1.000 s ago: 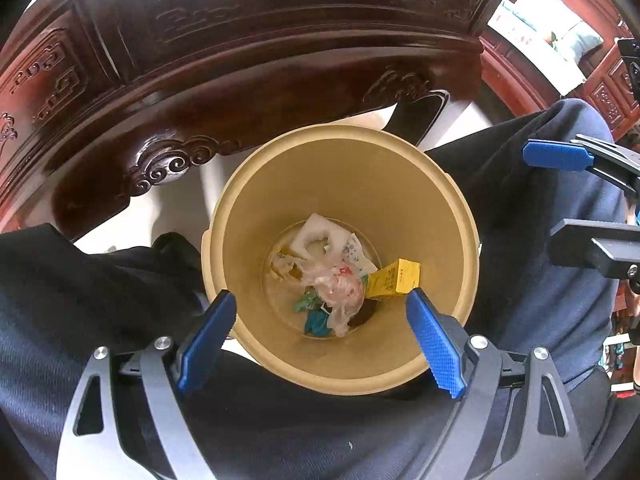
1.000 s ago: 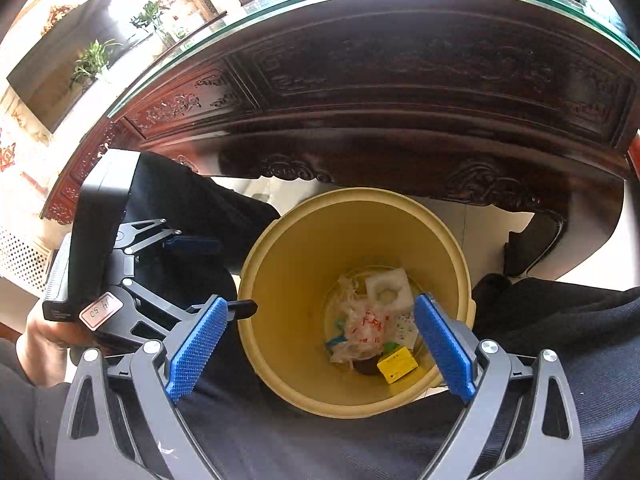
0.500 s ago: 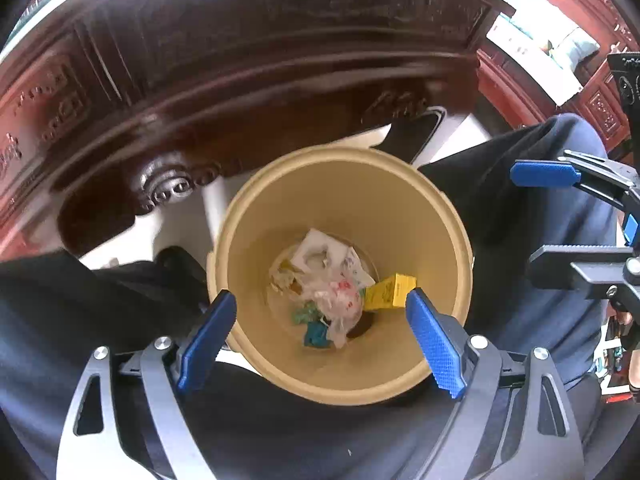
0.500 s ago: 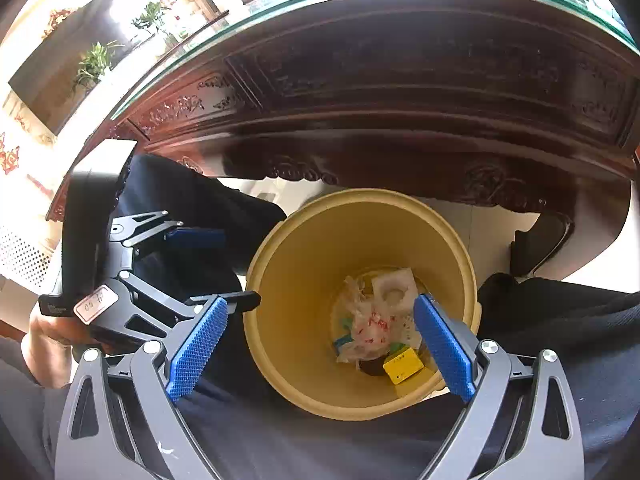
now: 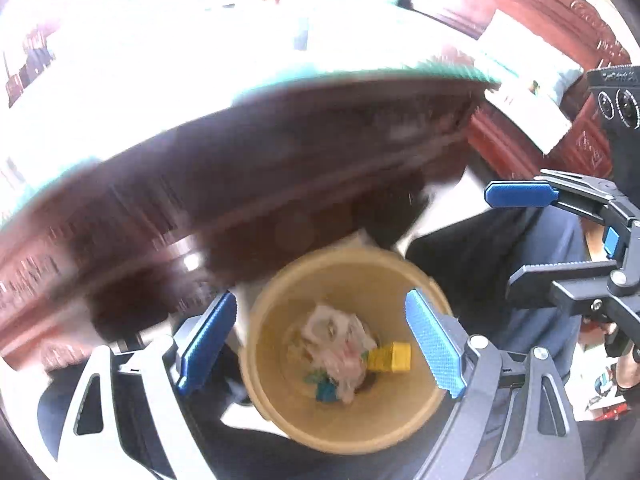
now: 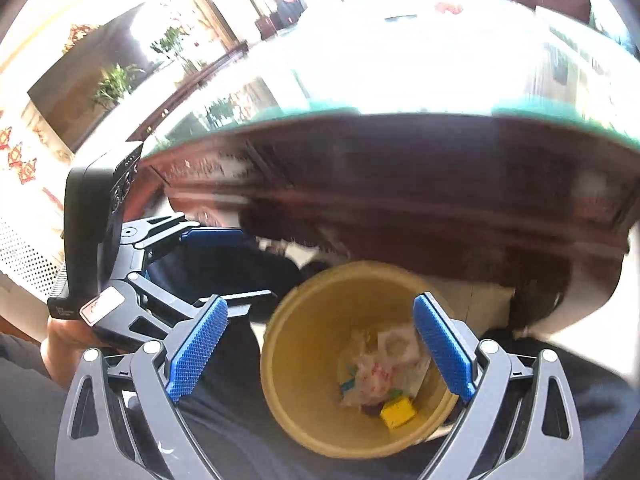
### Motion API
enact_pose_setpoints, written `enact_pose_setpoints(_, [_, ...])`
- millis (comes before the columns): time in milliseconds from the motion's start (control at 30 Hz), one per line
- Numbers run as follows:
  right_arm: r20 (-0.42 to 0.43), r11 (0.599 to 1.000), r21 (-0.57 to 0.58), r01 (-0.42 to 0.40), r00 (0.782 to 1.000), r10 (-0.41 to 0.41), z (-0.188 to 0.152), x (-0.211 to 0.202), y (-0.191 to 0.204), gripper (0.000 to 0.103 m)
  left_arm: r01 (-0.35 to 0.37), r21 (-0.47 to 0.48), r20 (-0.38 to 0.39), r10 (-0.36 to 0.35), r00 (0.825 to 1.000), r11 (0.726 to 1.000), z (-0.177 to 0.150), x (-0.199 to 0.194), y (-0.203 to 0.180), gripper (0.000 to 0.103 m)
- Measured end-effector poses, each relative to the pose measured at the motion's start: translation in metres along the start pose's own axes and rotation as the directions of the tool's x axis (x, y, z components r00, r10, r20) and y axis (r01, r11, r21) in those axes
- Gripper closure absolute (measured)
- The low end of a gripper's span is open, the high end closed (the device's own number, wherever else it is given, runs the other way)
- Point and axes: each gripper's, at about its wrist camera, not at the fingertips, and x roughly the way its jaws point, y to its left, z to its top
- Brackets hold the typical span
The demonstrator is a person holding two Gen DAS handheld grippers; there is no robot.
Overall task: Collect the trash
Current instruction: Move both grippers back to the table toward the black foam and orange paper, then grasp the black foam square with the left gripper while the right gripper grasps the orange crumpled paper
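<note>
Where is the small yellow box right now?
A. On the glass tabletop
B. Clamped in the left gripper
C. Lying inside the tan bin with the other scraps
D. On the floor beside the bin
C: the yellow box rests at the bottom of the tan bin beside crumpled wrappers.

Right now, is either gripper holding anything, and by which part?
Nothing is held. The left gripper and right gripper are both open and empty above the yellow bin; the trash lies at its bottom.
</note>
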Motion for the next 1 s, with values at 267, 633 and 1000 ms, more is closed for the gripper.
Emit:
enact_pose_setpoints(267, [0.146,0.993,-0.054,0.103,0.985,-0.094,0.081,-0.023,-0.016,0.009,-0.116,0.021,0.181,0.111,0.977,0.993,0.09,-0.032,0.027,0.004])
enact_pose_setpoints(633, [0.316,0.971,-0.036,0.236,0.925,-0.213,0.203,-0.008,-0.057,0.008,-0.247,-0.182,0.298,0.293,0.909,0.952,0.253,0.005,0.081,0.004])
enact_pose_setpoints(1000, [0.261,0.974,0.052,0.22,0.939,-0.226,0.252,0.05,-0.127,0.009,-0.275,-0.317,0.143,0.332,0.932,0.908,0.341,0.1,0.148,0.004])
